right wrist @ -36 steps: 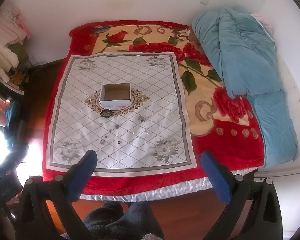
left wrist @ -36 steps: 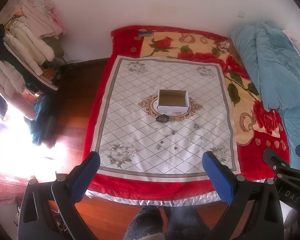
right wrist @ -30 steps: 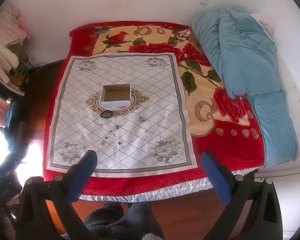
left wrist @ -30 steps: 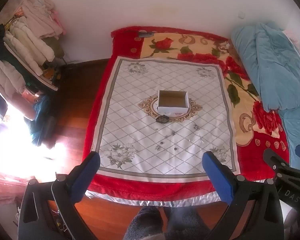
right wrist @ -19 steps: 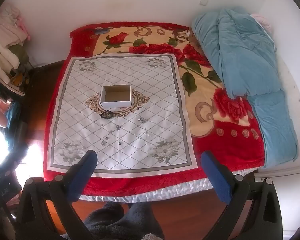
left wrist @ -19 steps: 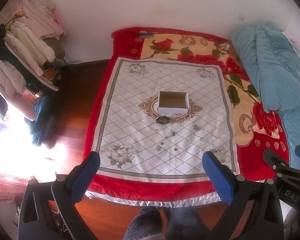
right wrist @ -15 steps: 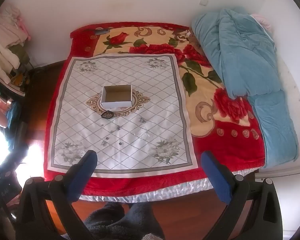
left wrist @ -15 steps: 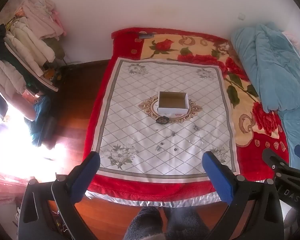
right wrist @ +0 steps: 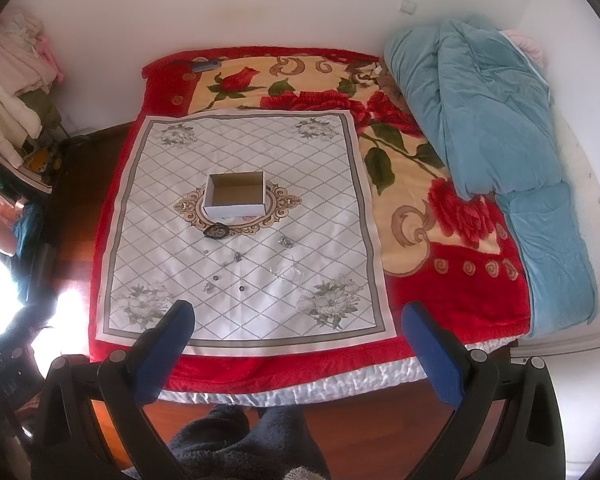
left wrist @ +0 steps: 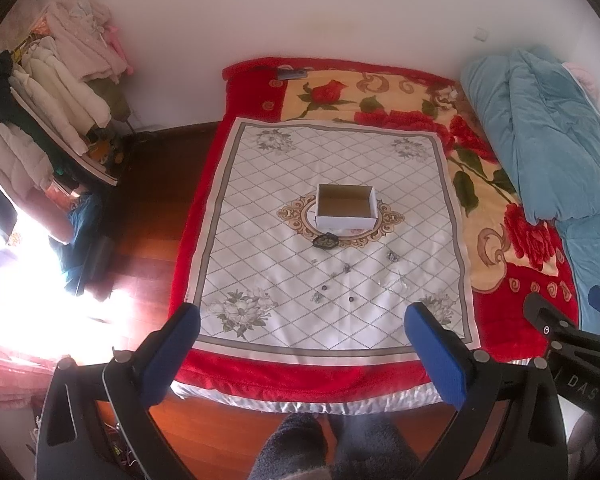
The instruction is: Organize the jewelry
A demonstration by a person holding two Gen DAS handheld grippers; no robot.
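Holding both jaws spread and empty, you face tiny, light jewelry pieces [left wrist: 347, 268]; pinch each low, gently, by its body.

Box [left wrist: 345, 211] behind jewelry [left wrist: 347, 268]

The bed [left wrist: 260, 376] is viewed from high above its foot by both wrist cameras, angled downward and held well back, the left one set further left, with the patterned cloth [left wrist: 260, 216] [right wrist: 320, 184], open box [left wrist: 346, 222] [right wrist: 234, 210] and blue quilt [right wrist: 492, 120] shared between the two views.
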